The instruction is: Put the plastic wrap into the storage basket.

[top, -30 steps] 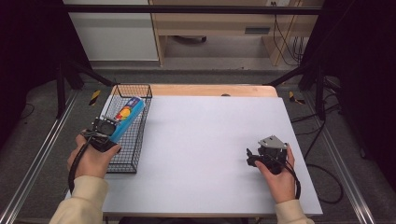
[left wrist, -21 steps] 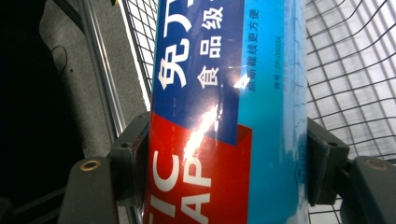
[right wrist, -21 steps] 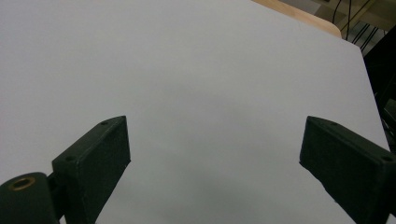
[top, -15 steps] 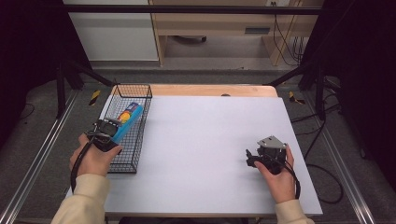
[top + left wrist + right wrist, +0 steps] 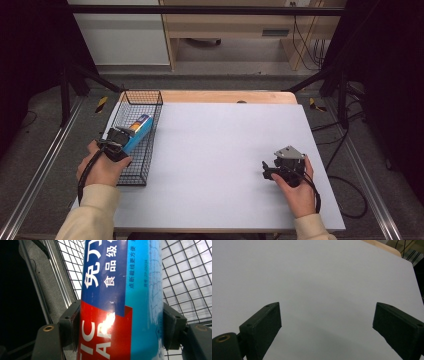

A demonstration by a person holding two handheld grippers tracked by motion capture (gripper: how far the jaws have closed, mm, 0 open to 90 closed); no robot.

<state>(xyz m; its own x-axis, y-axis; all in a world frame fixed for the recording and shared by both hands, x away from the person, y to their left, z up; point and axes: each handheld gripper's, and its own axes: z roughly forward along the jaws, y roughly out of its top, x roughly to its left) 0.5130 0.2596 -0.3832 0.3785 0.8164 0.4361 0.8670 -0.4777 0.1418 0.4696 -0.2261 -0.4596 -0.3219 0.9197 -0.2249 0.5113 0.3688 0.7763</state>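
Glossy printed box; black wire basket; matt table.

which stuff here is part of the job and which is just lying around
In the job:
- blue box, clamped in the left gripper
- wire basket, under the box

Lying about:
- right gripper, open over the bare white table
- black-and-yellow tools on the floor

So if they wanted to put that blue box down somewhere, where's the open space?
Nearly the whole white table top is bare, from the wire basket across to the right gripper, whose jaws stand open over it. The crowded spot is the basket itself, where the left gripper clamps the blue box.
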